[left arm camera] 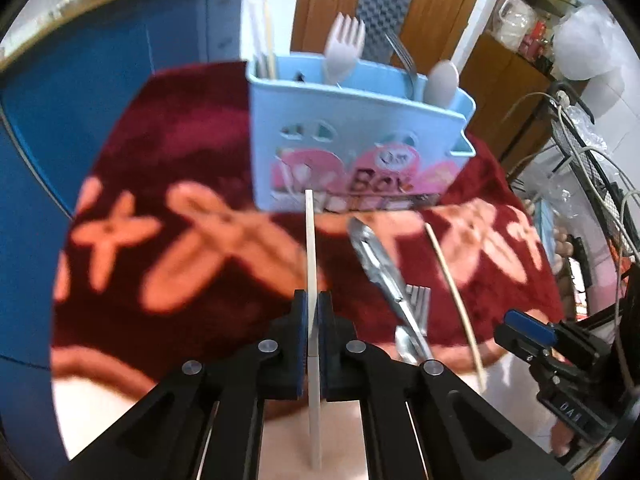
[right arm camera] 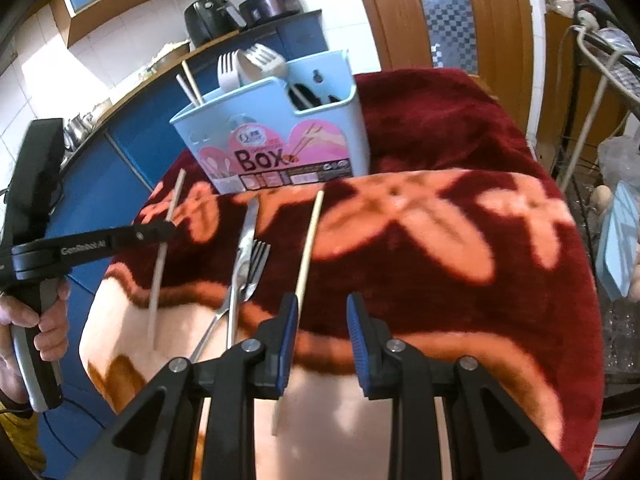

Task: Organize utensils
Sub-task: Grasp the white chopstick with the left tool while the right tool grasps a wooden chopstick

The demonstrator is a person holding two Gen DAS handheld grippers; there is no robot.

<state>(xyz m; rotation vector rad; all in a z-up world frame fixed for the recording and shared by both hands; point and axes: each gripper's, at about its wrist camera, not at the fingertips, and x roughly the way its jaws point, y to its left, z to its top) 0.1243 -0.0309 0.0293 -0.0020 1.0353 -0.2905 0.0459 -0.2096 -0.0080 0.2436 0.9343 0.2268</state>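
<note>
My left gripper (left arm camera: 313,300) is shut on a pale chopstick (left arm camera: 311,248) and holds it above the red flowered blanket (left arm camera: 160,168); it shows in the right wrist view (right arm camera: 162,258) too. A light blue utensil box (left arm camera: 352,136) stands behind, holding chopsticks, plastic forks and a spoon. My right gripper (right arm camera: 322,308) is open over the blanket, its left pad beside a second chopstick (right arm camera: 306,256) that lies there. A metal knife (right arm camera: 245,240) and metal fork (right arm camera: 256,268) lie crossed between the two chopsticks.
The blanket covers a small table with a blue cabinet (left arm camera: 60,100) on the left and a wire rack (right arm camera: 592,80) on the right. A wooden door (right arm camera: 400,12) is behind the box (right arm camera: 276,136).
</note>
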